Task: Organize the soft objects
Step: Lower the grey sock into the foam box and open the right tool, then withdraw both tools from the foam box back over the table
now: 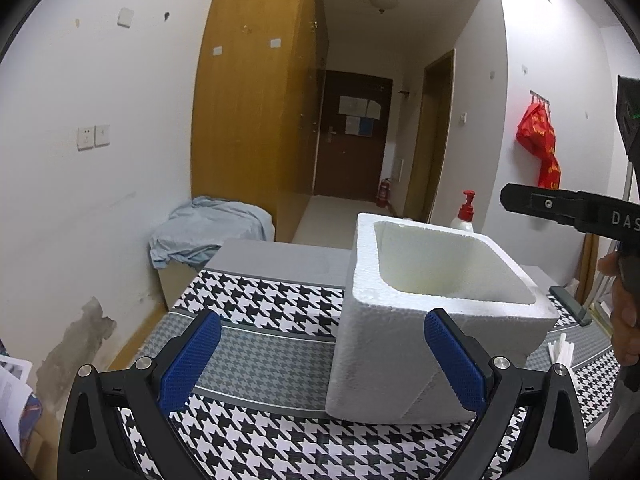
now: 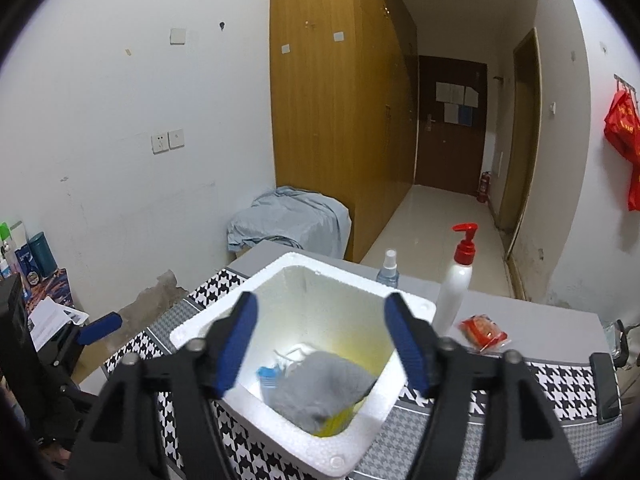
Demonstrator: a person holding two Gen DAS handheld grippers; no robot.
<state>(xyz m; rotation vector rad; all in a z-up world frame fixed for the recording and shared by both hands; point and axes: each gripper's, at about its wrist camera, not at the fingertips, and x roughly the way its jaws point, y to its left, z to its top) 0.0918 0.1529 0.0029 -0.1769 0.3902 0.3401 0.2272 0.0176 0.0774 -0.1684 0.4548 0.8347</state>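
Note:
A white foam box (image 2: 192, 332) stands on the houndstooth-patterned tabletop (image 1: 260, 308). Inside it lies a crumpled grey cloth (image 2: 320, 392) on top of a blue-and-white item (image 2: 268, 376) and something yellow (image 2: 336, 424). My right gripper (image 2: 320, 304) hangs open just above the box mouth, with nothing between its blue pads. My left gripper (image 1: 322, 320) is open and empty, low over the tabletop beside the foam box (image 1: 364, 280), its right finger in front of the box's near corner. In the left wrist view the box's contents are hidden.
Behind the box stand a white pump bottle with a red top (image 2: 452, 292) and a small spray bottle (image 2: 387, 270). A red snack packet (image 2: 484, 332) and a dark flat device (image 2: 604, 388) lie to the right. White sticks (image 1: 560, 352) lie near a person's hand (image 1: 624, 320).

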